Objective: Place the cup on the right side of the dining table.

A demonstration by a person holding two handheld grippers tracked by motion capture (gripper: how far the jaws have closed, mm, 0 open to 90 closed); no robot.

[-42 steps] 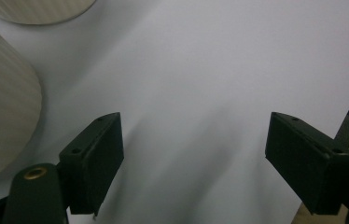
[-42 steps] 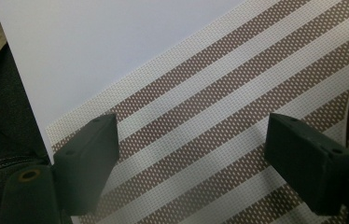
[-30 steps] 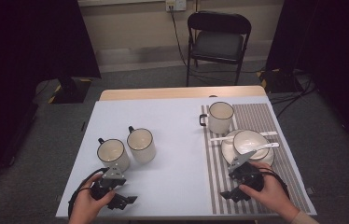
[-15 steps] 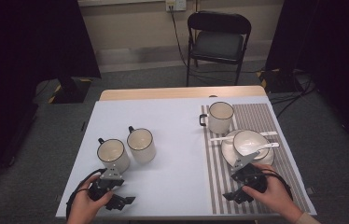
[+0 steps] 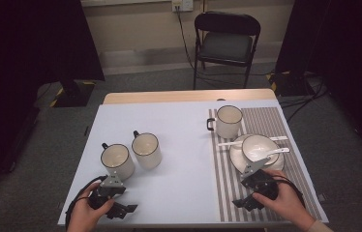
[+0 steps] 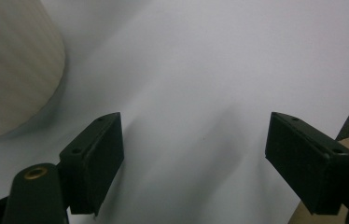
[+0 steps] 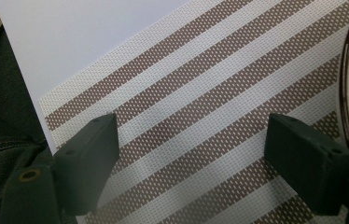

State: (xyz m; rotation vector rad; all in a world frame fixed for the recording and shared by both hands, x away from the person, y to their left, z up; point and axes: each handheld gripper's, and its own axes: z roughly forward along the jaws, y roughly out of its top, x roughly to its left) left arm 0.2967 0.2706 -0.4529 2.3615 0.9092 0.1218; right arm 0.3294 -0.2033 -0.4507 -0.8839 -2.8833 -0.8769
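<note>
High view: left gripper (image 5: 121,209) sat near surface (image 5: 179,145) front edge, jaws spread, empty, mug (image 5: 117,160) just beyond; right gripper (image 5: 247,200) over striped mat (image 5: 227,183), jaws spread, plate (image 5: 237,159) beside

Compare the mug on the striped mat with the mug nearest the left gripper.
The mug on the striped mat stands at the far side alone, handle pointing left. The mug nearest the left gripper stands on the white table cover, close beside another mug, handle pointing away. Both are cream, dark-rimmed, upright.
</note>
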